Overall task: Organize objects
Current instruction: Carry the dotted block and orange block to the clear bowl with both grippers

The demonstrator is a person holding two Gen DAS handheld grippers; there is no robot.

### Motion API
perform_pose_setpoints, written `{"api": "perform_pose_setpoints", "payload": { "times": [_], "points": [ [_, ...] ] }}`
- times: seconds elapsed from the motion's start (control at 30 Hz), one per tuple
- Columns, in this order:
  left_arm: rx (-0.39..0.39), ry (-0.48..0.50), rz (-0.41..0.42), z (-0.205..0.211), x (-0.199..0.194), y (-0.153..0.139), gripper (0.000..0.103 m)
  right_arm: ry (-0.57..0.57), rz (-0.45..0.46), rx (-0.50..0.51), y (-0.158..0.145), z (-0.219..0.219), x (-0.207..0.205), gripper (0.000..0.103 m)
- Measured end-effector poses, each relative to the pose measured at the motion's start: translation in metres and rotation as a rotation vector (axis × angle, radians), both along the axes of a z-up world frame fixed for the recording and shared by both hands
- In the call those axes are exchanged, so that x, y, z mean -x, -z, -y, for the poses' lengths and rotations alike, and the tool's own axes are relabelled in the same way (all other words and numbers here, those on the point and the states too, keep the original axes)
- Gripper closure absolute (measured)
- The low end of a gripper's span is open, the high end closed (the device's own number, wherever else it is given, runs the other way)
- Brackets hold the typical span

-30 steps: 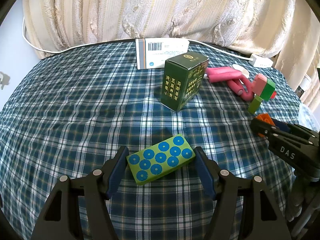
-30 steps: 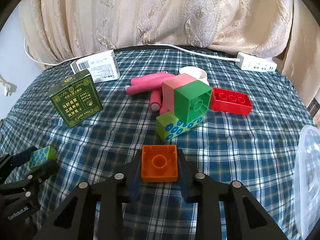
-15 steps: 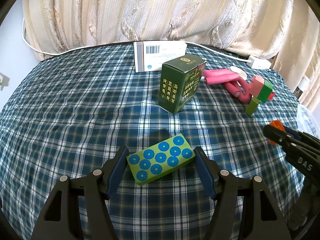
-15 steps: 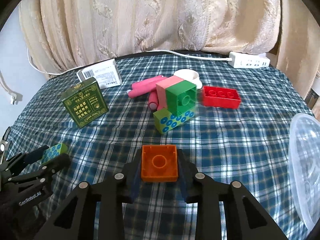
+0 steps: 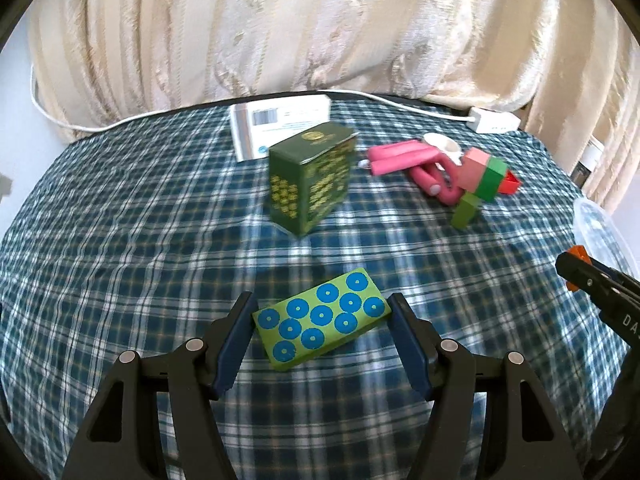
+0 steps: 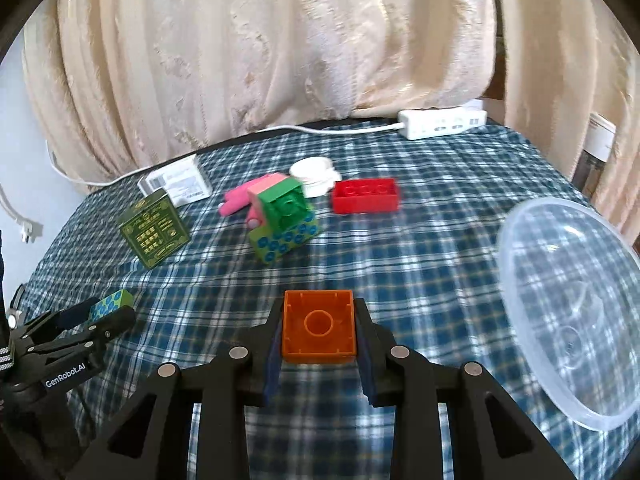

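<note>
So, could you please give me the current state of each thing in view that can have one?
Left gripper: shut on the green dotted block.
Right gripper: shut on the orange brick, hollow side up.
Clear plastic bowl: tilted, nothing in it.
Dark green box: upright, closed.
Red brick: lying flat, studs up.
Green brick: stacked on a dotted block, tilted.

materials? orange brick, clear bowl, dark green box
Orange brick: moulded plastic, glossy, hollow underside with a round tube.
Clear bowl: thin see-through plastic, probably; the plaid shows through and the rim is rolled.
Dark green box: printed cardboard by its look, sharp folded edges, gold print; could be tin.
</note>
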State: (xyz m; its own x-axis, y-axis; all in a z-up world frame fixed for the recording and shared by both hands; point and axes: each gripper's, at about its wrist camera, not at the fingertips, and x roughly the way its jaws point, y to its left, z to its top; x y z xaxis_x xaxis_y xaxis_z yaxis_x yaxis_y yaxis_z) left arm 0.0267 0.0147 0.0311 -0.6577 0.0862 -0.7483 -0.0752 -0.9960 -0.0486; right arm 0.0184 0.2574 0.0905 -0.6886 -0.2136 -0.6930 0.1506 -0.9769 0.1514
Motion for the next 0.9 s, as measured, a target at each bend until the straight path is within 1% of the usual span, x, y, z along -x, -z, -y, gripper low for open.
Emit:
{"api": "perform_pose_setpoints", "payload": {
  "times": [0.4,0.63,0.9],
  "points": [
    [0.056,0.106,-0.052,-0.061,-0.002,-0.023,0.036,0.127,-0.062,0.046,-0.016,-0.069,-0.019,0.07],
    [0.082,0.185,-0.079,-0.102,-0.004,-0.032,0.036,0.21,-0.086,0.041,-0.023,-0.111,-0.026,0.07],
    [0.104,0.282,-0.1,-0.151,-0.006,-0.038,0.036,0.298,-0.094,0.03,-0.022,-0.153,-0.037,0.07]
  ]
}}
